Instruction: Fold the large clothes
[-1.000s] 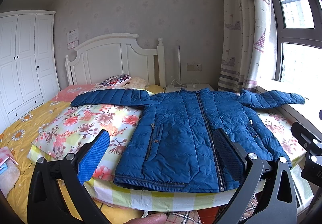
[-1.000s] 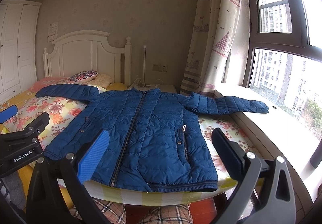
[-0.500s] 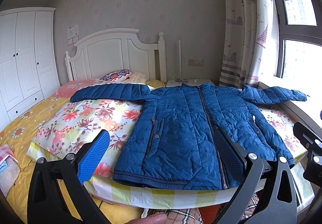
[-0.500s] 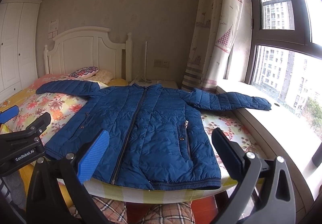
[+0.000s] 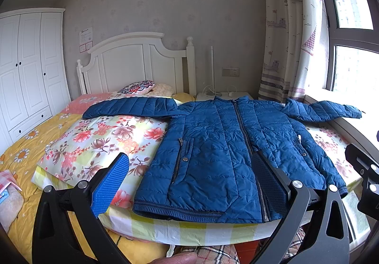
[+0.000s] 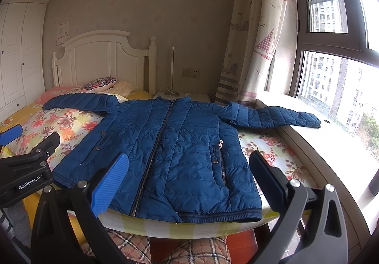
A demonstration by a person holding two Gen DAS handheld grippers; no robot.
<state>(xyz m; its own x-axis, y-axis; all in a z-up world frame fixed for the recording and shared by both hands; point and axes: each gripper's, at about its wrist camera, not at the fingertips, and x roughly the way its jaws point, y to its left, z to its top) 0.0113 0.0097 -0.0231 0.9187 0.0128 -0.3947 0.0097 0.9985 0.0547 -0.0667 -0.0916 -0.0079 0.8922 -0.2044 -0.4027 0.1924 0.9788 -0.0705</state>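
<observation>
A blue quilted jacket [image 5: 220, 145] lies flat and zipped on a floral quilt [image 5: 101, 138], both sleeves spread out; it also shows in the right wrist view [image 6: 170, 145]. Its right sleeve [image 6: 279, 117] reaches onto the windowsill. My left gripper [image 5: 189, 169] is open and empty, held in the air just short of the jacket's hem. My right gripper [image 6: 188, 170] is open and empty, also just short of the hem. The left gripper's body [image 6: 28, 169] shows at the left in the right wrist view.
The bed has a white headboard [image 5: 137, 62] and pillows [image 5: 139, 86] at the far end. A white wardrobe [image 5: 26, 69] stands at the left. A curtain [image 6: 251, 38] and a window [image 6: 331, 79] with a sill [image 6: 331, 145] are at the right. A nightstand [image 5: 222, 95] stands behind the jacket.
Both views have tilted upward a little, so the jacket sits lower in the frames. Both grippers stay open and empty.
</observation>
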